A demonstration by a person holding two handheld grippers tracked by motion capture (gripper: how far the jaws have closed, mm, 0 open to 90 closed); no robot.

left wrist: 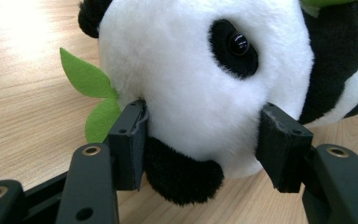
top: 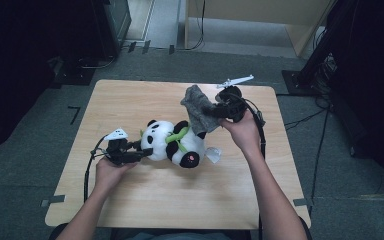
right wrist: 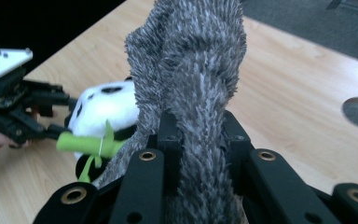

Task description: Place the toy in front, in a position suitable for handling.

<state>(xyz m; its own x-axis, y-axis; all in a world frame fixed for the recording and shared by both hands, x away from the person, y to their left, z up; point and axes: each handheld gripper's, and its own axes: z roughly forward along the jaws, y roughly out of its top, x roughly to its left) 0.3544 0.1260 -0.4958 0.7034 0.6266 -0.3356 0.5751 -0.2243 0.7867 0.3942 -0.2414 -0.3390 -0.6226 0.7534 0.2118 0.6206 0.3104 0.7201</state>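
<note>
Left gripper: jaws clamped on the plush panda head, mid-table, long axis left-right, head left; bare wood all around. Right gripper: jaws clamped on the grey fuzzy cloth, raised above the panda.

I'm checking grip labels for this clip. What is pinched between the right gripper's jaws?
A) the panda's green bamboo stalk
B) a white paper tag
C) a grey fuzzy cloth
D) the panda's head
C: in the right gripper view the right gripper has its jaws closed on the grey fuzzy cloth.
</note>
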